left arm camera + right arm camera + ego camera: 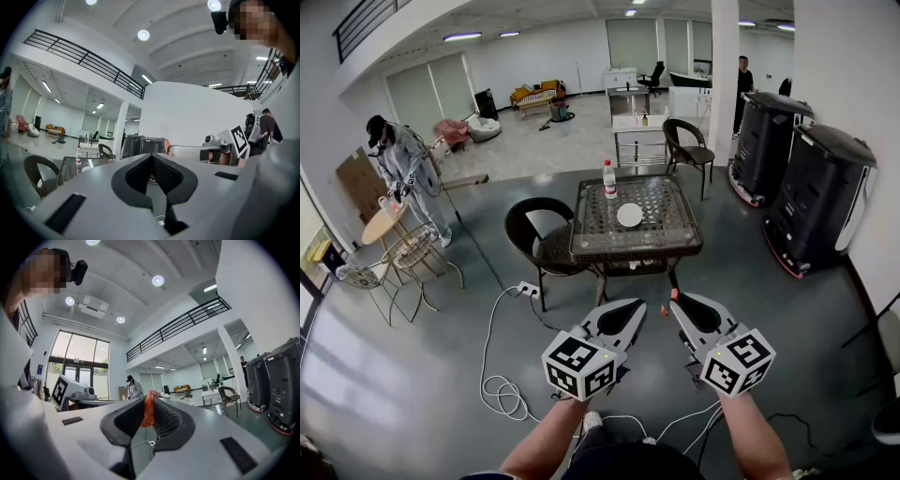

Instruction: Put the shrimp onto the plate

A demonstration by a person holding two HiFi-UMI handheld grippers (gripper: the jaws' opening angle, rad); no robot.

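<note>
Carrying the orange shrimp (148,409) clamped in the right claw (675,298), left claw (636,306) clenched empty, the person stands well short of the tabletop (670,214); next likely means approaching its white plate (629,215).

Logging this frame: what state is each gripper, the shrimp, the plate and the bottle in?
Left gripper: shut, nothing between the jaws.
Right gripper: shut on the shrimp.
Shrimp: pinched between the right jaws, held off the table.
Plate: empty, on the table.
Bottle: upright, capped.
</note>
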